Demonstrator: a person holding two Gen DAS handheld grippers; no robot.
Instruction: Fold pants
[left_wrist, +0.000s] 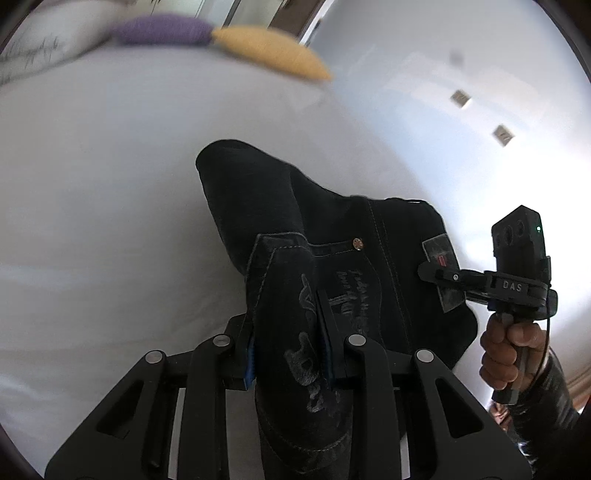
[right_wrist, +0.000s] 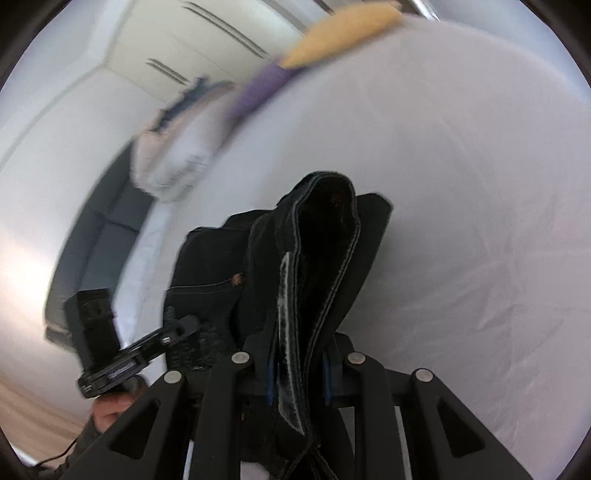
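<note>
Ahead of my left gripper (left_wrist: 288, 354) the white bed sheet (left_wrist: 110, 184) lies bare and wide, so I have open room forward and to the left. The black pants (left_wrist: 332, 236) bunched in its jaws fill the middle and block my view straight ahead. To the right the other gripper (left_wrist: 443, 277), clamped on the waistband, and the hand (left_wrist: 509, 354) holding it close that side off. At the far edge a purple cushion (left_wrist: 162, 29) and a yellow cushion (left_wrist: 269, 51) bound the bed. From my right gripper (right_wrist: 299, 373), the sheet is clear to the right; a white pillow (right_wrist: 173, 162) sits far left.
</note>
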